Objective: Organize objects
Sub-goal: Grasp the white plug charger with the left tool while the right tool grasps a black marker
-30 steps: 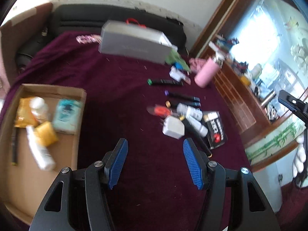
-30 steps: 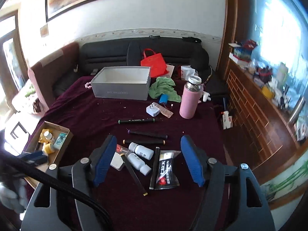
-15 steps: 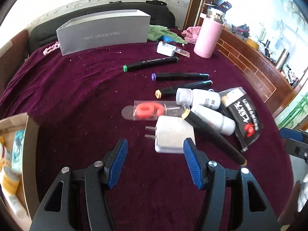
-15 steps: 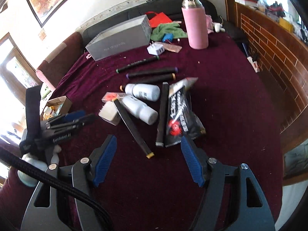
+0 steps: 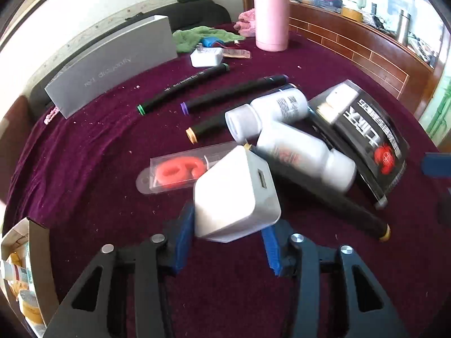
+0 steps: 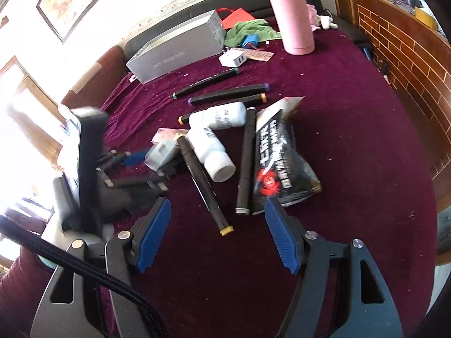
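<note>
The left claw (image 5: 228,236) has just been closing, and the white charger (image 5: 236,197) sits between its blue pads (image 5: 184,233). The pads press on both sides of the charger, so the claw is clamped on it. The charger is tilted, with its little socket facing up and to the right. It is at the near edge of the pile on the purple cloth (image 5: 84,169).

Just behind the charger lies a clear case (image 5: 174,170) with an orange thing inside. To its right lie two white bottles (image 5: 307,157), touching each other. A long black marker (image 5: 332,205) runs out from under the near bottle toward the right. A black packet (image 5: 366,129) lies just right of the bottles. Three more markers (image 5: 183,88) lie farther back, side by side. Behind them are a gray box (image 5: 112,67), a second white charger (image 5: 205,56), a green rag (image 5: 194,36) and a pink flask (image 5: 270,17). A cardboard box (image 5: 31,259) with small things in it is at the left edge.

The right claw (image 6: 217,233) has its pads wide apart, with nothing between them. It hangs over the cloth near the yellow tip of the long marker. In this view the left claw (image 6: 157,166) is a blur on the left side, with the charger (image 6: 162,153) in its tip.
</note>
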A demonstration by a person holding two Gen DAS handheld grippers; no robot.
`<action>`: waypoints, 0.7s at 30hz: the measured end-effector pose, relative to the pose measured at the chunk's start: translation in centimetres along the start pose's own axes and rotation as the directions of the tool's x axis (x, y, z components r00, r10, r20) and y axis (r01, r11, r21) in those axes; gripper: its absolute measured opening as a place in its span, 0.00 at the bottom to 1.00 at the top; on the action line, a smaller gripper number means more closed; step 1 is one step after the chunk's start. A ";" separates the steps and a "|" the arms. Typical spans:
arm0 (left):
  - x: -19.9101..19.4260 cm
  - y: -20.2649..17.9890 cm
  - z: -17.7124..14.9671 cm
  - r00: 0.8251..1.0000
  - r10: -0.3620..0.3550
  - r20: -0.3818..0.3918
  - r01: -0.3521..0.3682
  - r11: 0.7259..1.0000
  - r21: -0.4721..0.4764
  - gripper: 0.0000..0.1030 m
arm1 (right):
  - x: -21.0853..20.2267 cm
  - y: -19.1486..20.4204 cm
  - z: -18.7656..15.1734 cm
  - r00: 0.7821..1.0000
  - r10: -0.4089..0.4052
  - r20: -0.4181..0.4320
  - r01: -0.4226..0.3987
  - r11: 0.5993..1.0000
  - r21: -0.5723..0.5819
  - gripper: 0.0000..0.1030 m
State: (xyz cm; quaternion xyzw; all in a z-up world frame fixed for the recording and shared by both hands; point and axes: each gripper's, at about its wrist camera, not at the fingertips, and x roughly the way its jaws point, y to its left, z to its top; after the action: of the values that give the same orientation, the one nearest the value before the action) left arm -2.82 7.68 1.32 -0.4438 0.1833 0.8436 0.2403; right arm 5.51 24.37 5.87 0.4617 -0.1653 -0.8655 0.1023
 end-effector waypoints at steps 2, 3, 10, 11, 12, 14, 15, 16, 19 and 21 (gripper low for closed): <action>-0.5 1.5 -0.4 0.999 -0.039 -0.021 0.038 0.998 -0.058 0.24 | 0.2 0.2 0.0 1.000 0.000 0.000 0.000 1.000 0.000 0.67; -0.7 2.3 -0.6 0.997 -0.072 -0.023 0.070 0.994 -0.088 0.17 | 0.2 0.4 0.0 1.000 -0.002 -0.002 0.002 1.000 -0.003 0.67; -5.4 5.8 -3.6 0.994 -0.088 0.060 0.099 0.971 -0.218 0.17 | 1.8 2.2 0.0 0.999 0.009 -0.038 -0.010 0.999 -0.042 0.67; -6.6 5.8 -4.4 0.995 -0.068 0.079 0.083 0.974 -0.210 0.17 | 2.3 2.6 0.0 0.999 0.007 -0.046 -0.009 0.998 -0.055 0.67; -7.4 5.7 -4.9 0.994 -0.059 0.091 0.077 0.975 -0.207 0.17 | 2.7 3.0 0.1 0.999 -0.002 -0.052 -0.002 0.998 -0.068 0.67; -8.7 6.1 -6.2 0.993 -0.064 0.103 0.085 0.972 -0.220 0.17 | 3.8 3.6 0.3 0.998 -0.021 -0.062 0.015 0.996 -0.091 0.67; -9.0 6.2 -6.6 0.991 -0.075 0.107 0.097 0.970 -0.225 0.11 | 4.4 3.9 0.5 0.997 -0.033 -0.069 0.026 0.994 -0.102 0.65; -9.3 6.4 -7.1 0.991 -0.087 0.103 0.108 0.969 -0.224 0.10 | 5.2 4.1 0.7 0.996 -0.052 -0.079 0.043 0.993 -0.110 0.62; -9.6 6.4 -7.6 0.991 -0.075 0.111 0.098 0.972 -0.213 0.11 | 6.9 4.3 0.7 0.991 -0.064 -0.115 0.052 0.992 -0.112 0.51; -9.6 6.7 -7.7 0.990 -0.058 0.127 0.085 0.972 -0.218 0.11 | 7.6 4.3 0.8 0.989 -0.076 -0.126 0.063 0.992 -0.109 0.51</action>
State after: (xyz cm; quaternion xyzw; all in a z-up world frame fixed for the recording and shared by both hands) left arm 3.17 -4.09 5.84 -0.4230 0.0569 0.8747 0.2297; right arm 0.79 18.03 2.08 0.5166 -0.0964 -0.8441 0.1066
